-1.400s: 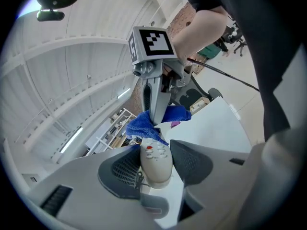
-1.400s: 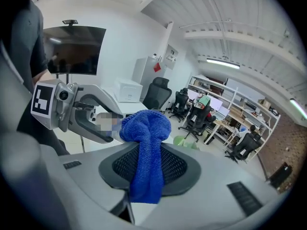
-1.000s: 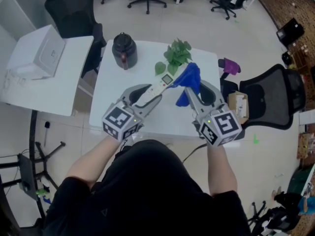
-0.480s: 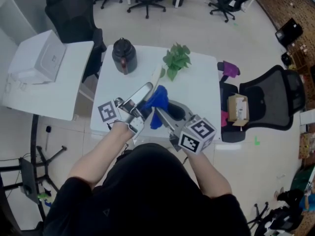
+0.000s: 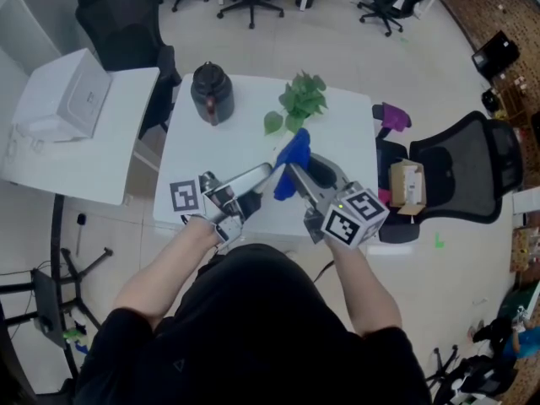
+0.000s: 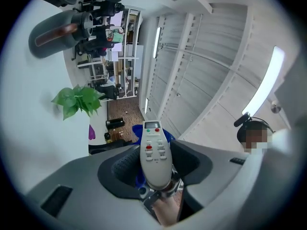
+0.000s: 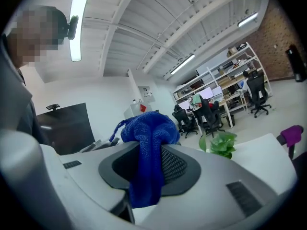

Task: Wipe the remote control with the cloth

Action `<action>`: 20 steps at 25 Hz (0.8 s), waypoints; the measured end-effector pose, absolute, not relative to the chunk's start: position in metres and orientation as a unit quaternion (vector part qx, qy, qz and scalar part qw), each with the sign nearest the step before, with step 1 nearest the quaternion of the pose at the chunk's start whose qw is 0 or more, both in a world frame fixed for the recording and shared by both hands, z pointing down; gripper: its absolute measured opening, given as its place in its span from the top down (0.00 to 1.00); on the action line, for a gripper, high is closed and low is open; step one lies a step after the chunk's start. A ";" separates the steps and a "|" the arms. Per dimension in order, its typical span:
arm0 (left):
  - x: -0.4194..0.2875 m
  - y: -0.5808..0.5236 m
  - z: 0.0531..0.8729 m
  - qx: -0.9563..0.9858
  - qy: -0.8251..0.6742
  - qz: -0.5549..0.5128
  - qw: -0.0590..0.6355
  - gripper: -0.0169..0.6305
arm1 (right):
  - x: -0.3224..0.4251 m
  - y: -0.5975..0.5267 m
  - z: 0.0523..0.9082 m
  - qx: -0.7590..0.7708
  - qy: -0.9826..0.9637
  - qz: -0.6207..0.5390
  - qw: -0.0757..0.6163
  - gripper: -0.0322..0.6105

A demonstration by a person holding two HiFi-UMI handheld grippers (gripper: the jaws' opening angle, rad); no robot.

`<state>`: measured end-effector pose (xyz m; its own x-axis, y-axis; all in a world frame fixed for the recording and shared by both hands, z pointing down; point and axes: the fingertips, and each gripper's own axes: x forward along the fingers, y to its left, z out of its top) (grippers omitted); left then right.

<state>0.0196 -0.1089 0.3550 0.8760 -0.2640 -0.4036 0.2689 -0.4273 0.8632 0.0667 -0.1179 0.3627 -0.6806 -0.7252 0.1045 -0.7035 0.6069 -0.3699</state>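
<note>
The white remote control (image 5: pixel 253 175) is clamped by its near end in my left gripper (image 5: pixel 232 197), just above the white table's (image 5: pixel 337 142) front edge. In the left gripper view the remote (image 6: pixel 154 150) sticks out between the jaws, buttons facing the camera, with my left gripper (image 6: pixel 156 169) shut on it. My right gripper (image 5: pixel 297 171) is shut on a blue cloth (image 5: pixel 293 152), which bunches above the jaws and hangs beside the remote's far tip. In the right gripper view the cloth (image 7: pixel 147 138) drapes down through my right gripper (image 7: pixel 148 164). Blue cloth (image 6: pixel 166 136) shows behind the remote.
A black jug (image 5: pixel 211 91) and a green plant (image 5: pixel 299 99) stand at the back of the table. A black office chair (image 5: pixel 468 163) and a purple item (image 5: pixel 392 115) are to the right. A side table on the left carries a white box (image 5: pixel 63 95).
Both grippers have drawn back from the table's middle toward the front edge. The left gripper has rolled, turning its marker cube sideways. The cloth now sits by the remote's tip.
</note>
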 end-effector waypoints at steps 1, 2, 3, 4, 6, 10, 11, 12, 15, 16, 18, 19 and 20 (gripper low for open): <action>0.021 -0.106 0.356 0.809 0.006 -0.244 0.535 0.66 | 0.072 -0.121 0.360 -0.405 0.894 -0.190 0.031 0.77; 0.022 -0.103 0.357 0.810 0.010 -0.240 0.535 0.66 | 0.077 -0.125 0.356 -0.411 0.891 -0.187 0.035 0.77; 0.022 -0.101 0.359 0.810 0.012 -0.237 0.536 0.66 | 0.082 -0.127 0.353 -0.417 0.889 -0.184 0.038 0.77; 0.023 -0.100 0.360 0.810 0.013 -0.236 0.537 0.66 | 0.086 -0.129 0.350 -0.422 0.887 -0.180 0.043 0.77; 0.023 -0.100 0.361 0.808 0.011 -0.238 0.538 0.66 | 0.093 -0.129 0.342 -0.431 0.884 -0.174 0.055 0.77; 0.014 -0.120 0.356 0.799 -0.015 -0.274 0.536 0.66 | 0.083 -0.112 0.341 -0.409 0.893 -0.177 0.061 0.77; 0.011 -0.127 0.354 0.796 -0.023 -0.285 0.534 0.66 | 0.072 -0.105 0.347 -0.390 0.901 -0.183 0.052 0.77; 0.008 -0.134 0.352 0.794 -0.030 -0.293 0.532 0.66 | 0.060 -0.098 0.353 -0.369 0.909 -0.190 0.041 0.77; 0.006 -0.142 0.346 0.792 -0.030 -0.303 0.529 0.66 | 0.028 -0.083 0.372 -0.311 0.925 -0.220 0.015 0.77; 0.008 -0.141 0.344 0.793 -0.025 -0.300 0.529 0.66 | 0.022 -0.081 0.376 -0.299 0.927 -0.227 0.008 0.77; 0.012 -0.136 0.343 0.798 -0.012 -0.290 0.529 0.66 | 0.017 -0.079 0.379 -0.288 0.929 -0.232 0.001 0.77; 0.014 -0.132 0.344 0.799 -0.006 -0.283 0.530 0.66 | 0.018 -0.080 0.379 -0.288 0.929 -0.233 0.001 0.77; 0.015 -0.129 0.345 0.802 -0.001 -0.276 0.530 0.66 | 0.021 -0.081 0.378 -0.291 0.928 -0.233 0.004 0.77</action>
